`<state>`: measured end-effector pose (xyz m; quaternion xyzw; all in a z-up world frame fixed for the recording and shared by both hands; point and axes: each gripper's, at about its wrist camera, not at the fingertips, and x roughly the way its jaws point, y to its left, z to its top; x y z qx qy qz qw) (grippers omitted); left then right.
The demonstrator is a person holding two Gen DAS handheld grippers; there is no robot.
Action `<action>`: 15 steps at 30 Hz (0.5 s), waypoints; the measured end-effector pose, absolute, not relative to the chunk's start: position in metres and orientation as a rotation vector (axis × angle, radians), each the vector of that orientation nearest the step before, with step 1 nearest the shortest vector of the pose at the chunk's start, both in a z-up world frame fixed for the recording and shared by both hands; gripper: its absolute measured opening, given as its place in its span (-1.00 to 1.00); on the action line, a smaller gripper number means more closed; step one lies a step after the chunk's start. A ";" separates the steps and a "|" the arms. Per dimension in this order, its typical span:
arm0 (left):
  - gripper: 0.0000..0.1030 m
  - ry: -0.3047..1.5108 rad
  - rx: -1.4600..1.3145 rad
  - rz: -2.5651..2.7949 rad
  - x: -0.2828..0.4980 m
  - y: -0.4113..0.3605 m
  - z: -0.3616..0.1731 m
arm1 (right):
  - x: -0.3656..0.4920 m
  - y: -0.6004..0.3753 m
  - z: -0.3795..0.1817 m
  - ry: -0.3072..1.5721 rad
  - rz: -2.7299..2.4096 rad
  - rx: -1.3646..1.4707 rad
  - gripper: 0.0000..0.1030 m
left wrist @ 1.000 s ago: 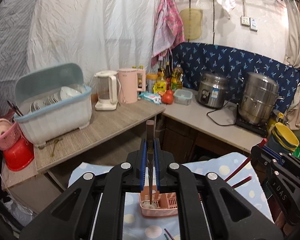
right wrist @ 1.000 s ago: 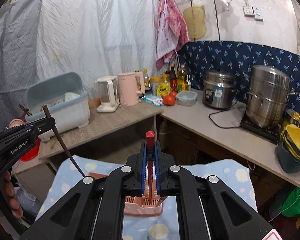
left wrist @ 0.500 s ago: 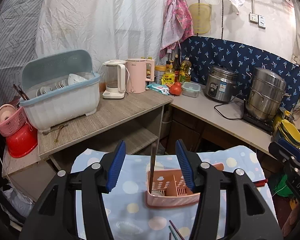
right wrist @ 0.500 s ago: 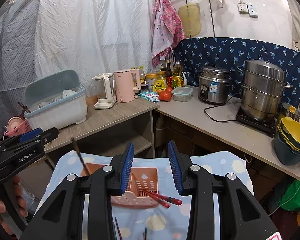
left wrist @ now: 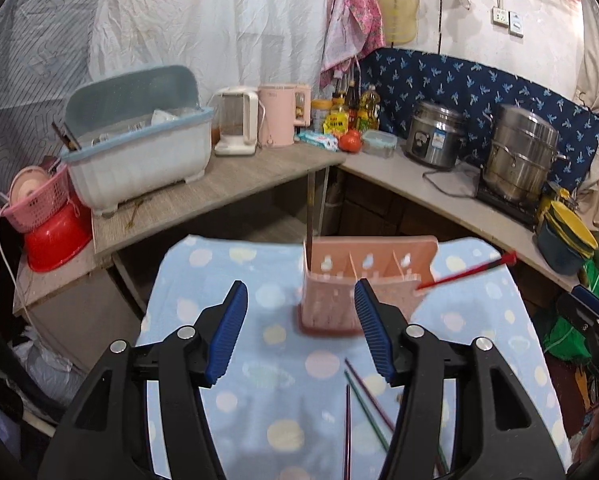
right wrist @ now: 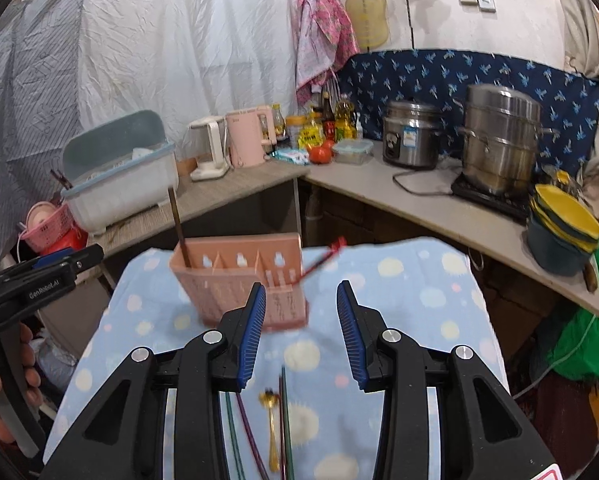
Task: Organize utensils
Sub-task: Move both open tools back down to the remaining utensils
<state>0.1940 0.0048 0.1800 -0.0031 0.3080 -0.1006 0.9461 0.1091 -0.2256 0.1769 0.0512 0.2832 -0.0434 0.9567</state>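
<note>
Your left claw [left wrist: 299, 330] and right claw [right wrist: 301, 330] are matt black plastic with ribbed blue pads. The holder [left wrist: 359, 280] you're filling is pink perforated plastic, smooth and dull. It stands on soft, matt cloth [left wrist: 259, 400], pale blue with pastel dots. The spoon [right wrist: 271, 420] near you gleams like gold-toned metal. On the far bench [left wrist: 227, 188] of pale wood grain, the dish bin [left wrist: 139, 152] is smooth plastic; the two pots [left wrist: 519, 152] at right are shiny steel.
</note>
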 end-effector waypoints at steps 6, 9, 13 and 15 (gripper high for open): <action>0.03 0.727 -0.023 -0.222 0.159 0.009 0.135 | 0.066 -0.228 0.130 0.680 -0.106 0.126 -0.30; 0.03 0.774 -0.020 -0.222 0.142 0.009 0.112 | 0.046 -0.226 0.104 0.734 -0.121 0.119 -0.30; 0.02 0.849 -0.021 -0.234 0.119 0.008 0.079 | 0.029 -0.222 0.070 0.811 -0.118 0.137 -0.30; 0.02 0.886 -0.024 -0.238 0.110 0.008 0.063 | 0.022 -0.219 0.052 0.849 -0.122 0.130 -0.30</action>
